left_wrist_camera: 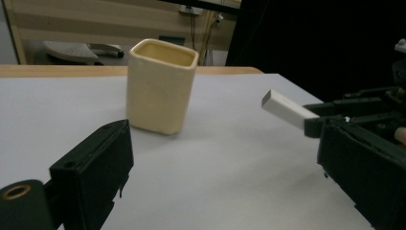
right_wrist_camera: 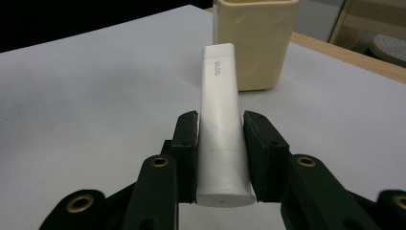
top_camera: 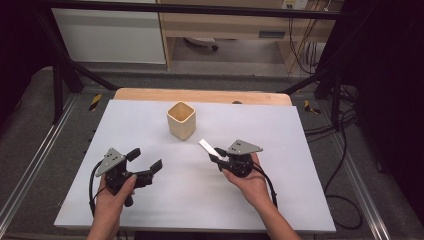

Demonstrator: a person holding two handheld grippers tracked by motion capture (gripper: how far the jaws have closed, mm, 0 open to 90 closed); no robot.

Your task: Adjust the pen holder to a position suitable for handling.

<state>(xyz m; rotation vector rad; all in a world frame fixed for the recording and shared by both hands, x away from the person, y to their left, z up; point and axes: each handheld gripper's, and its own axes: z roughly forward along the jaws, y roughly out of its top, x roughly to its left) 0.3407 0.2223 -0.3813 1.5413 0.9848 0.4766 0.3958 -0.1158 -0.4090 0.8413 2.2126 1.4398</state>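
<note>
White table, right gripper pinching white tube lengthwise toward cream cup, left gripper spread

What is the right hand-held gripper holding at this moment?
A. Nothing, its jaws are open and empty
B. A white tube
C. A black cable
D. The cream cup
B: in the right gripper view the jaws of the right hand-held gripper press on both sides of the white tube, which points toward the cup; the cup stands apart on the table.
</note>
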